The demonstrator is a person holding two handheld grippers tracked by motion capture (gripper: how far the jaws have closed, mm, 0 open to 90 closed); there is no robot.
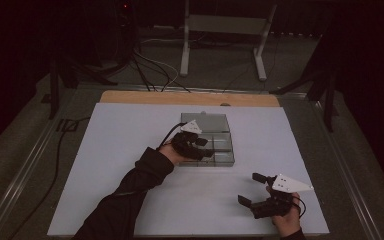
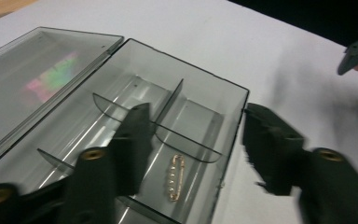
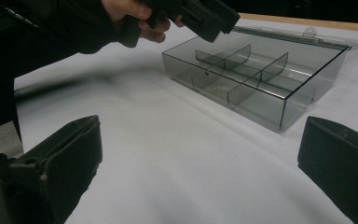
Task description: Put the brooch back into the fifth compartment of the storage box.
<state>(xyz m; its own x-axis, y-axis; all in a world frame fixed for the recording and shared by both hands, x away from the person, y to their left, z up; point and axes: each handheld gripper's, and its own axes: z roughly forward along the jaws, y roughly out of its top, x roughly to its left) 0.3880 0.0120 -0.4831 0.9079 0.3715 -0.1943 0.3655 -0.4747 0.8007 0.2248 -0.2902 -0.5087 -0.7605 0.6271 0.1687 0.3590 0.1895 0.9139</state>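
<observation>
White table sheet (image 1: 130, 150) under everything. Smoky clear divided box (image 1: 215, 145), lid (image 2: 37, 74) folded flat open behind it.

Left gripper (image 2: 193, 147) hovering over the box's near corner, jaws standing apart with nothing pinched; one jaw over the compartments, the other outside the box wall (image 2: 235, 140). Gold safety pin (image 2: 176, 177) lying flat on the floor of the corner compartment, below and between the jaws, touching neither. Looks dropped off, job near done.

Right gripper (image 1: 260, 192) well apart from the box, low over bare sheet, jaws wide and empty.

Risks, as judged:
- Inner jaw sits close to the curved dividers (image 2: 182, 135); careless pull-out could hook one and drag the light box.
- Outer jaw straddling the wall could tip the box if lifted crooked, sliding the pin elsewhere.
</observation>
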